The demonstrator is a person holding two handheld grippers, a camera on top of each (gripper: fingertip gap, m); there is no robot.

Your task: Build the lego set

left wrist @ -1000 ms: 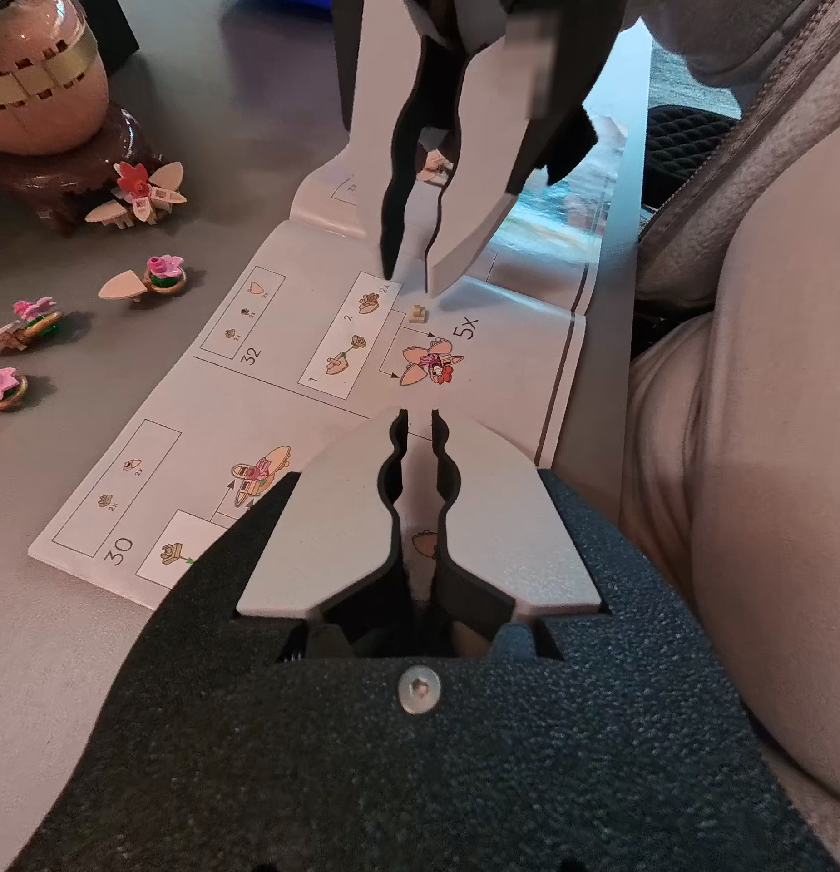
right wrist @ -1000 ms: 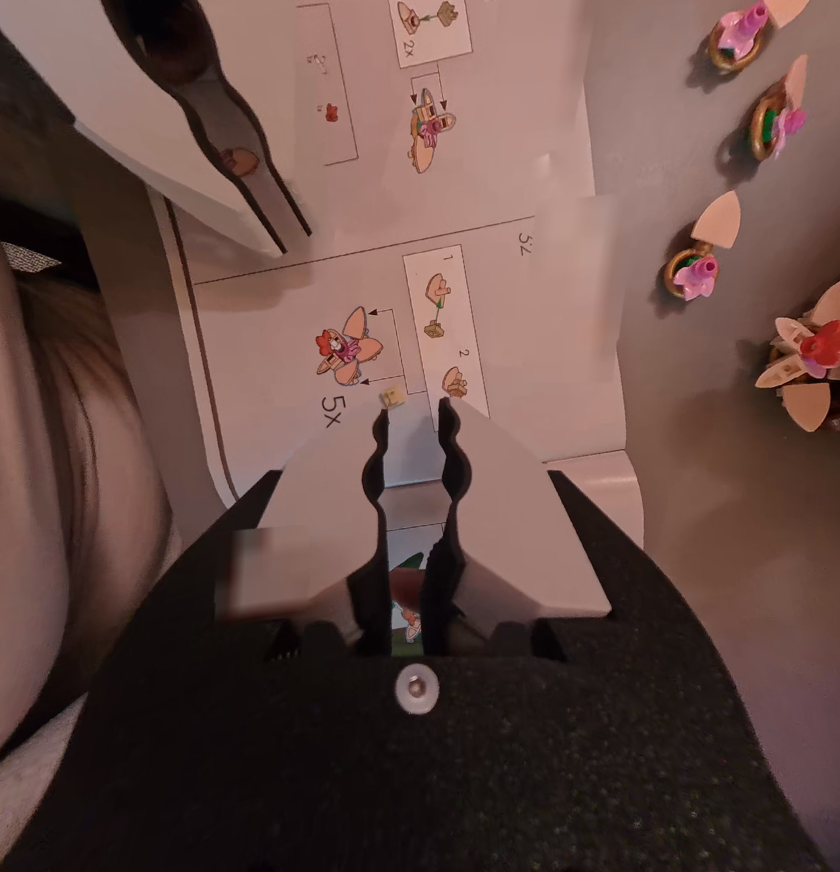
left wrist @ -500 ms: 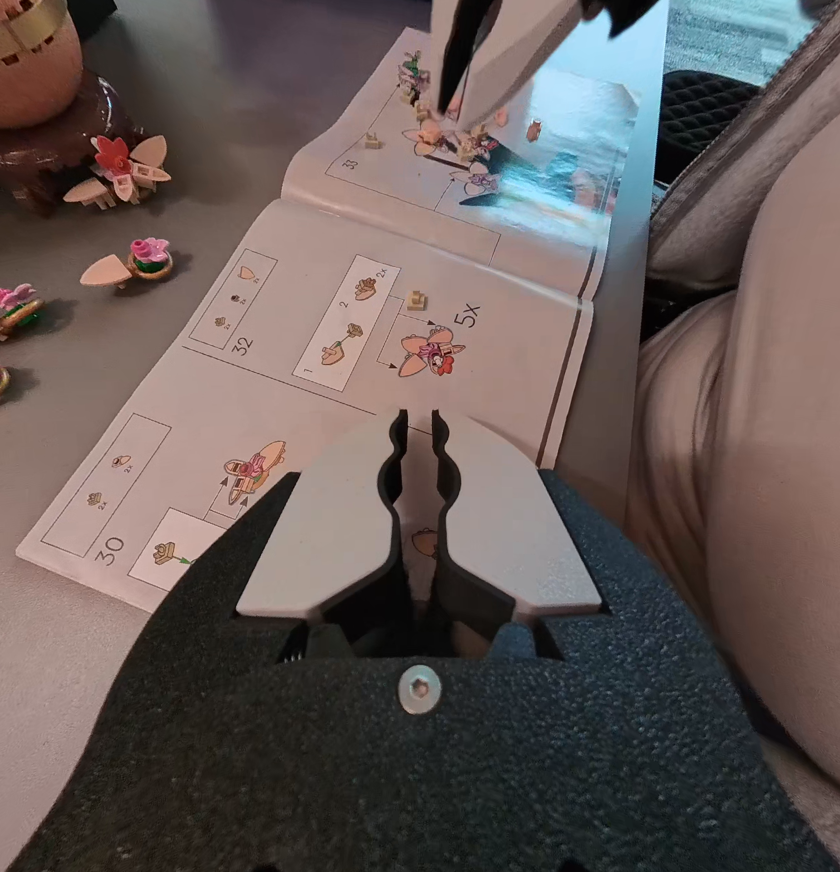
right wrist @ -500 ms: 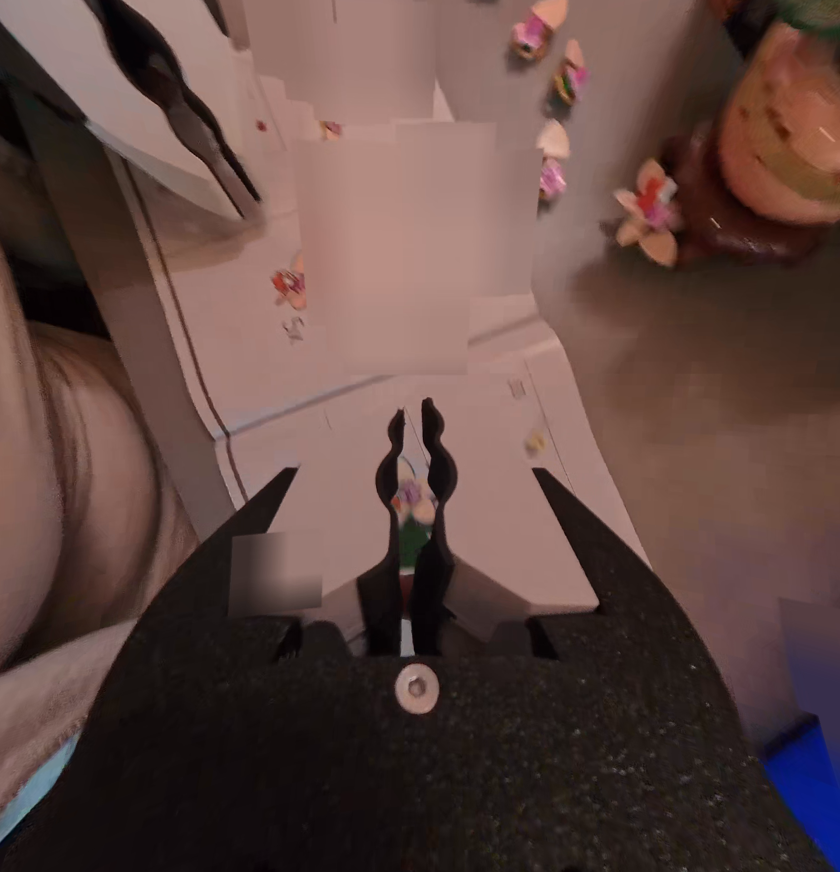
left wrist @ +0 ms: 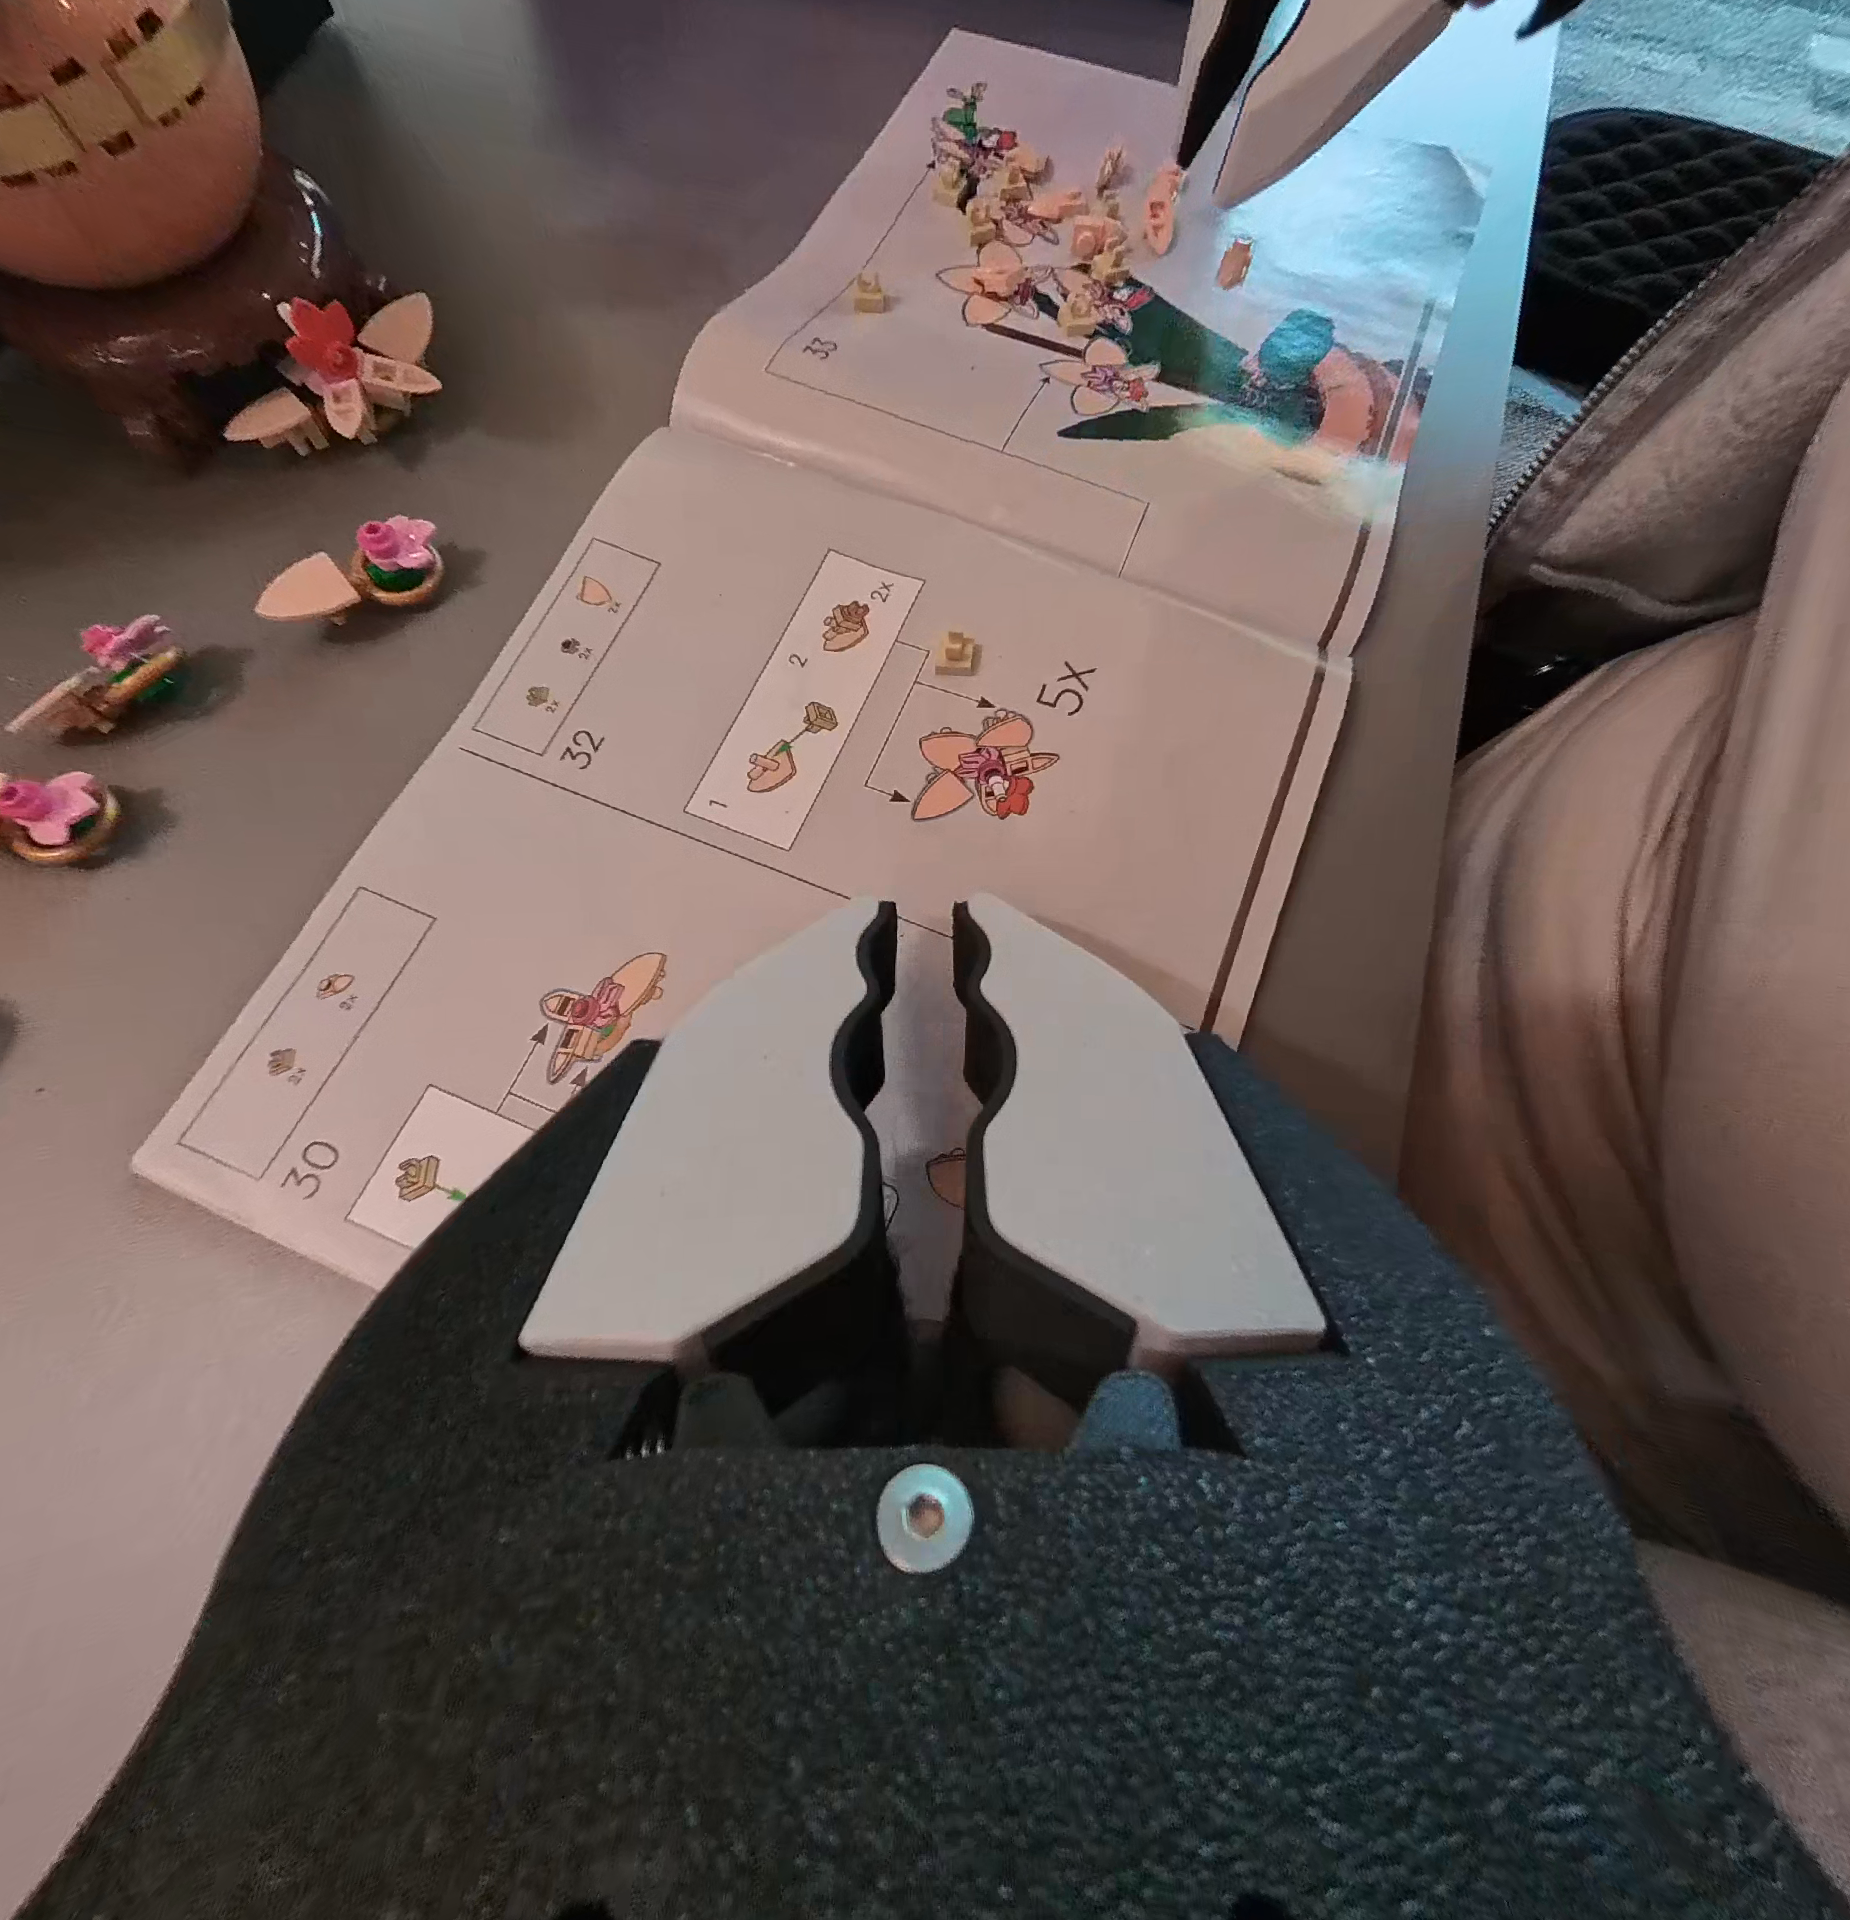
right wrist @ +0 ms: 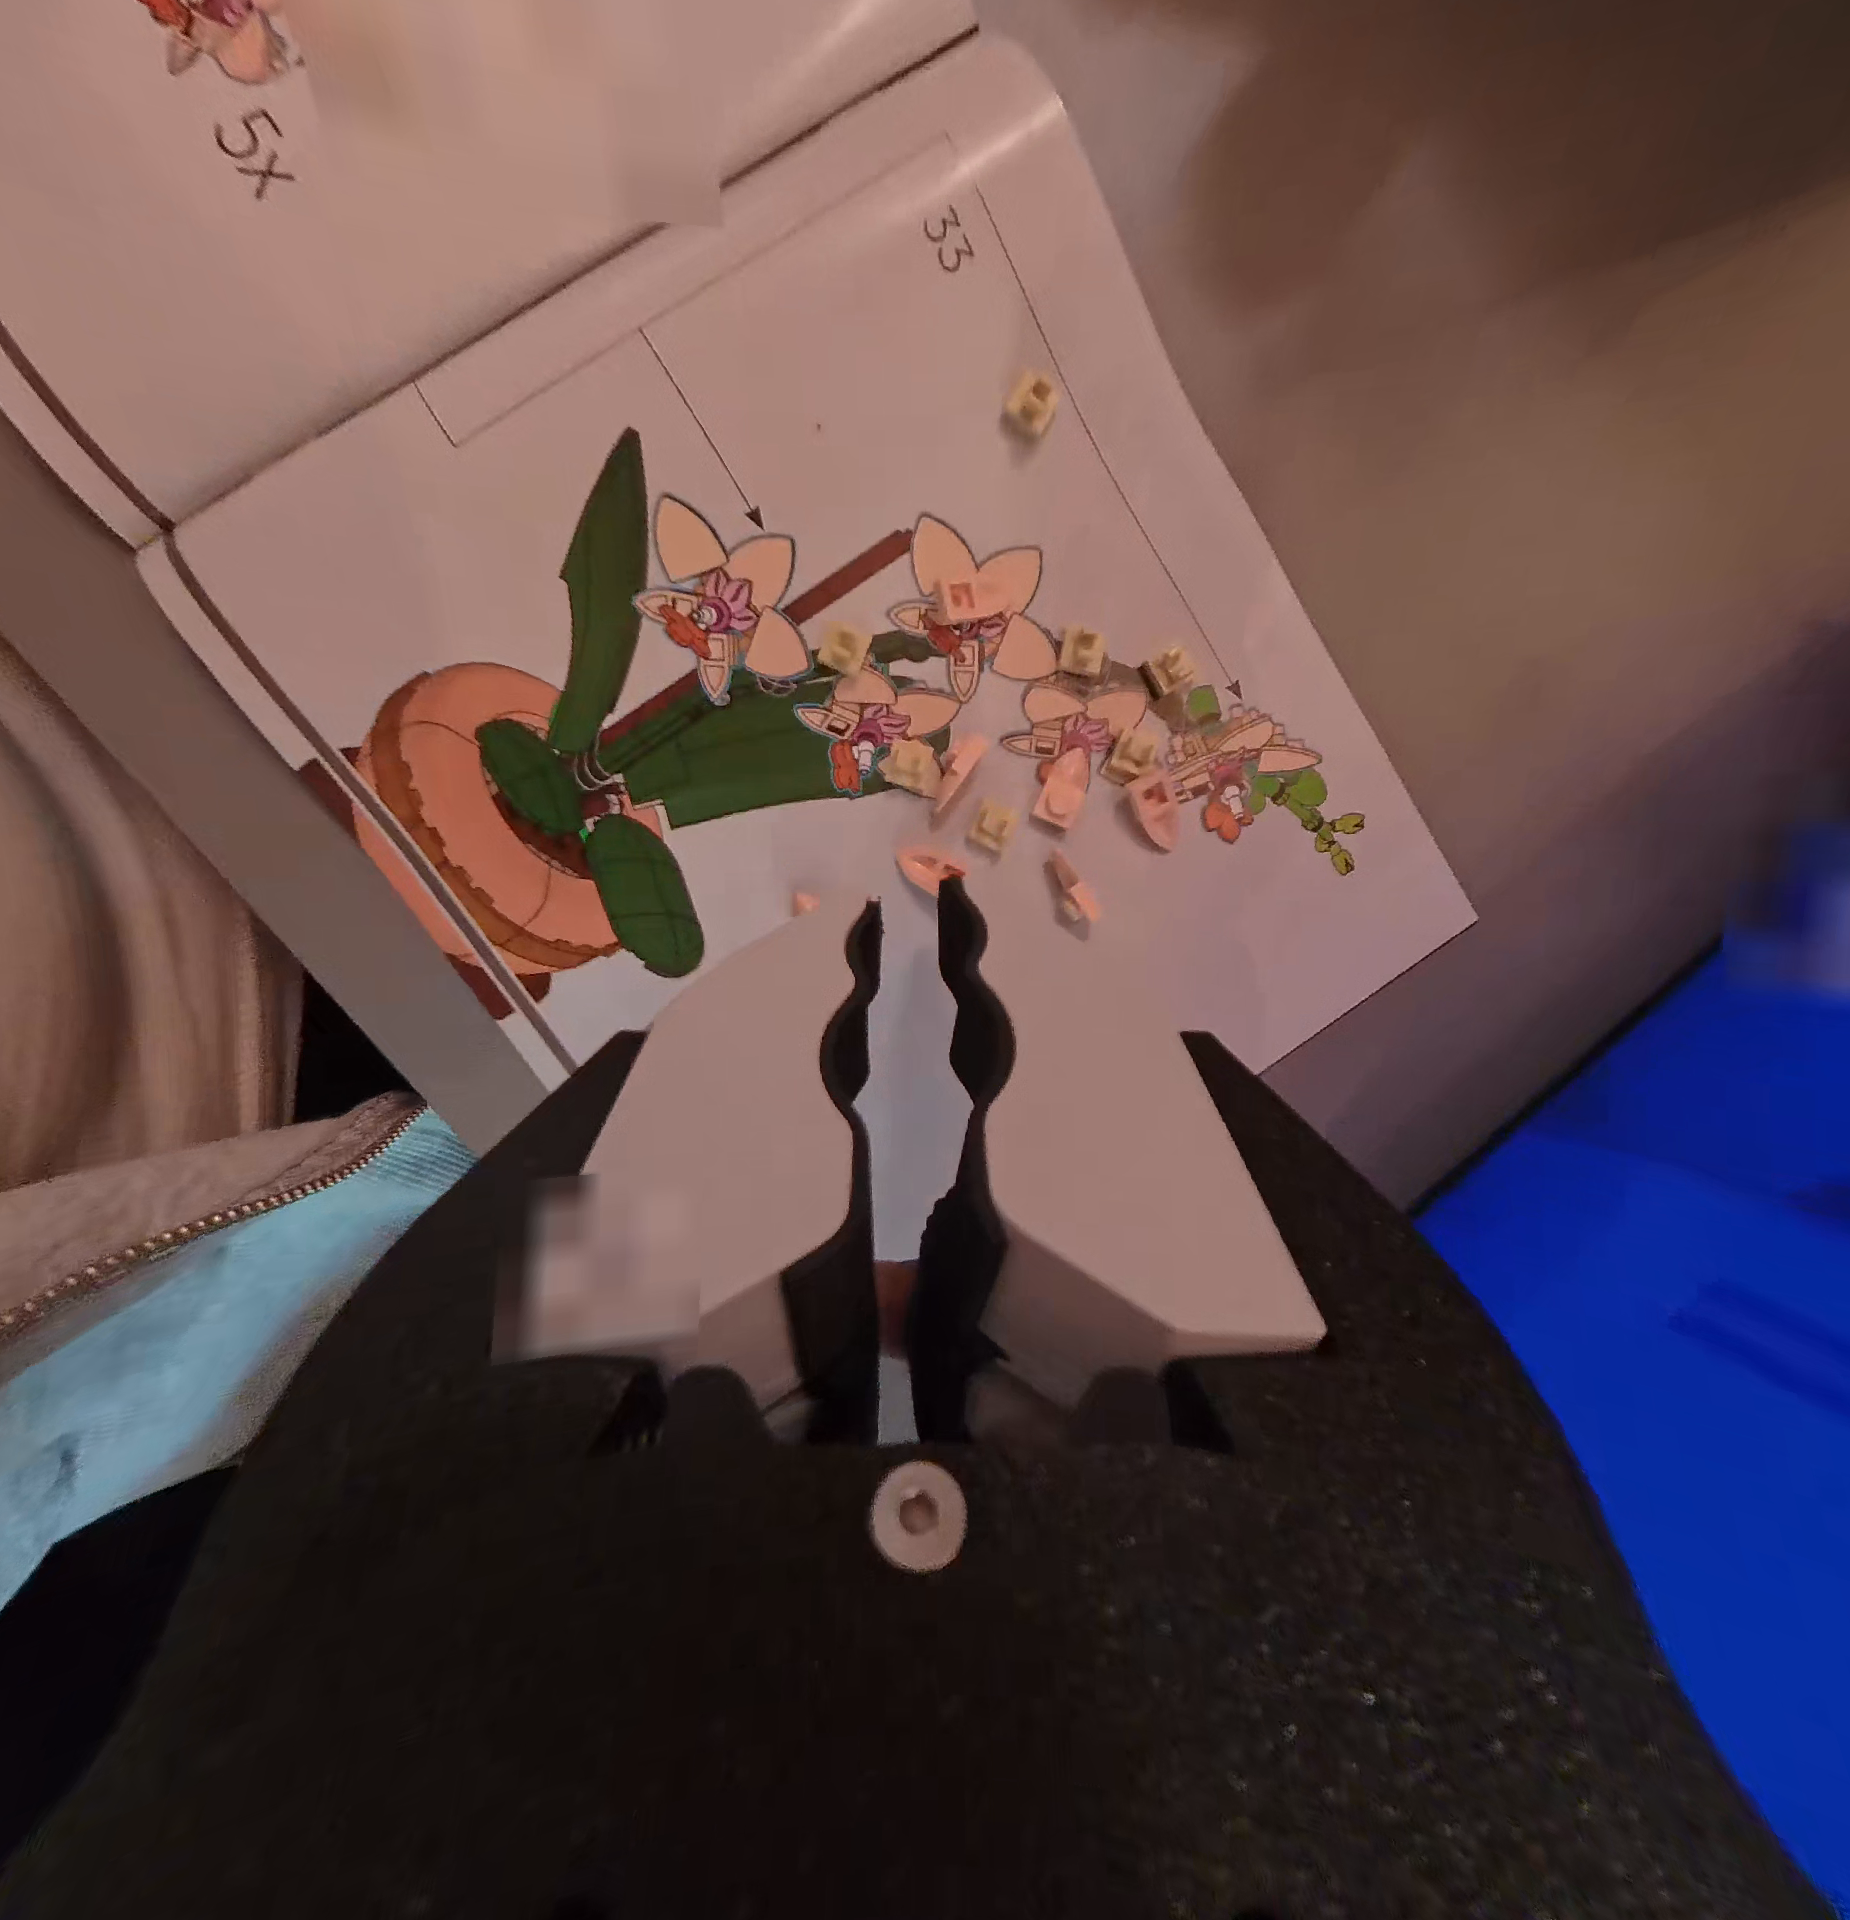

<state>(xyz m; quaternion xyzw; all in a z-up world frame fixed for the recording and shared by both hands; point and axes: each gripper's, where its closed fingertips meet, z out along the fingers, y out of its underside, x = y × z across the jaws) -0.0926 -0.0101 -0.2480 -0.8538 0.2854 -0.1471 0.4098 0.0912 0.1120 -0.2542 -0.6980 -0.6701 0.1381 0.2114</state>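
The right gripper [right wrist: 910, 899] had moved from the single tan piece [left wrist: 959, 655] to the loose-piece pile [right wrist: 1056, 758] on the instruction booklet [left wrist: 692, 831], fingers slightly parted, holding nothing, one tip at a pink petal piece [right wrist: 926, 864]. The left gripper [left wrist: 923, 914] remained over the booklet, fingers slightly parted, holding nothing.

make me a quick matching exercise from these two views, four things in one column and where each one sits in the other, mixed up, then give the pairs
Things:
1. lone tan brick
2. red flower piece
3. pile of loose pale pieces
4. right hand-held gripper

Places:
A. against the brown base of the pink pot
B. scattered over the printed plant picture in the open booklet
C. alone on the near booklet page, ahead of the left hand-held gripper
D. tips just short of a pink petal piece

Pairs: 1-C, 2-A, 3-B, 4-D
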